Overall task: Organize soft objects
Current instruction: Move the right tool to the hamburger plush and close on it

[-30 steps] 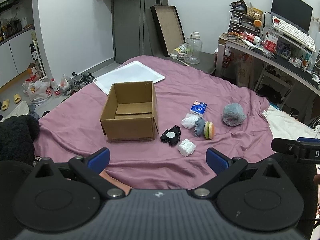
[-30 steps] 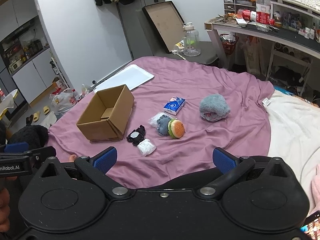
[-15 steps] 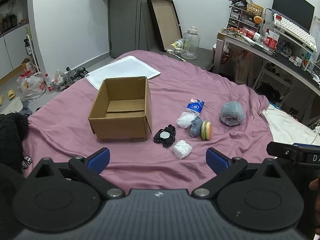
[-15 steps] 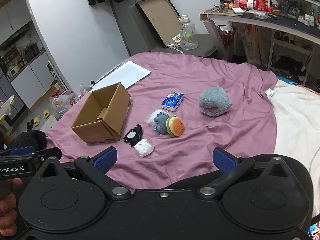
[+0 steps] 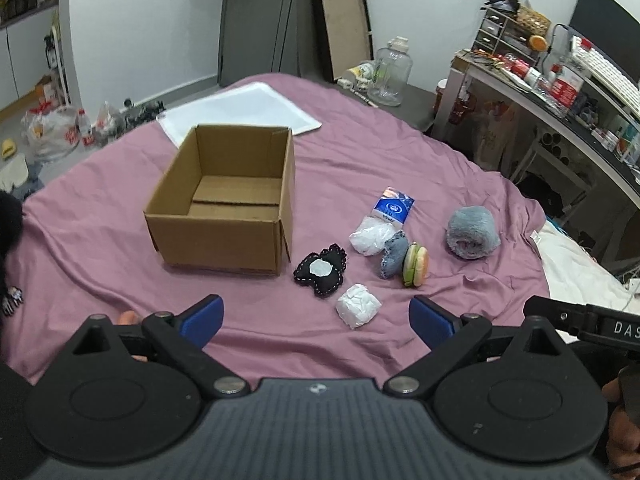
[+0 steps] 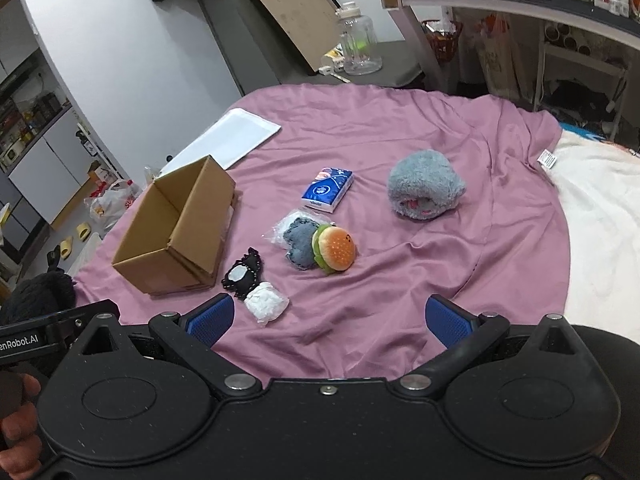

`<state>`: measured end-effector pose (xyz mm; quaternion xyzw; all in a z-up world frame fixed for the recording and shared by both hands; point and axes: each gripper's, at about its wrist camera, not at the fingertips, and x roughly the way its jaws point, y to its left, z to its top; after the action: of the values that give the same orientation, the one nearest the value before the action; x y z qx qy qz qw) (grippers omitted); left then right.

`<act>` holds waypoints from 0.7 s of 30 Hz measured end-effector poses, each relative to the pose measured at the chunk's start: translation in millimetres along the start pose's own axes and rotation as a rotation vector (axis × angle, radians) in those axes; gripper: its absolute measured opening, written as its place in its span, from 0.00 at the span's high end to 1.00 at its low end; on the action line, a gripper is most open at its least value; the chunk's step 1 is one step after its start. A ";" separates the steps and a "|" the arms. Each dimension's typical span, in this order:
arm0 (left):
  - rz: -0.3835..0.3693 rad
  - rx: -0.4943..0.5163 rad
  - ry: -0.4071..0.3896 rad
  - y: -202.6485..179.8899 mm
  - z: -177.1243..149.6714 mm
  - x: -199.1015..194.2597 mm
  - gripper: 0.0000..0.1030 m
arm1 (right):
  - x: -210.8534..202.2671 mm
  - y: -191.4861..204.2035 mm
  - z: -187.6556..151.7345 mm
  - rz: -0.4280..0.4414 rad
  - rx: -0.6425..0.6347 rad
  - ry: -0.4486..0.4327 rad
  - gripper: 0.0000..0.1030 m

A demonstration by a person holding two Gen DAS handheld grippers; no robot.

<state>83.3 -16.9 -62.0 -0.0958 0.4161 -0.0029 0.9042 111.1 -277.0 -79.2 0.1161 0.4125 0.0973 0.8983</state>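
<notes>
While I hold both tools low over the near edge of the bed [image 5: 120, 248], each claw is spread wide with nothing between its blue pads. My left claw [image 5: 316, 320] points across the purple cover toward the open cardboard box [image 5: 224, 220], which stands upright and looks empty inside. My right claw [image 6: 330, 320] sits level beside it, aimed at the little cluster of soft things, none of which I touch.

Just right of the box lies a black stitched pad [image 5: 320, 270] with a pale patch, and a crumpled white wad [image 5: 357, 305] rests nearest my left claw, just beside that pad. Farther on, a burger plush [image 6: 335, 249] leans against a blue-grey heart cushion [image 6: 298, 244], which overlaps a clear plastic packet [image 5: 370, 236]. A blue tissue pack [image 6: 328, 190] lies just beyond them, and a fluffy grey roll [image 6: 424, 186] sits well apart to the right. A flat white board [image 5: 240, 110] lies behind the box at the far side of the bed.

In the right wrist view, fingers [image 6: 16, 432] wrap the other tool's handle at the lower left. A cluttered worktop [image 5: 560, 120] stands along the right wall.
</notes>
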 end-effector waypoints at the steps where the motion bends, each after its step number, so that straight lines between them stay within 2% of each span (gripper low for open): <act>1: -0.003 -0.005 0.005 0.3 1.2 3.6 0.04 | 4.5 -0.7 0.9 -0.001 0.004 0.003 0.00; 10: -0.027 -0.023 0.065 -10.2 6.3 51.3 0.11 | 51.3 -12.6 11.8 -0.011 0.053 0.047 0.01; 13: -0.036 -0.016 0.083 -16.1 5.6 66.1 0.13 | 64.4 -19.6 14.4 -0.001 0.081 0.058 0.05; 21: -0.048 -0.020 0.160 -20.4 7.6 107.6 0.26 | 99.8 -34.9 22.7 0.039 0.176 0.060 0.07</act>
<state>160.9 -44.8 -134.5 -0.1142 0.4846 -0.0281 0.8668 195.2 -286.2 -146.6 0.1997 0.4438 0.0816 0.8698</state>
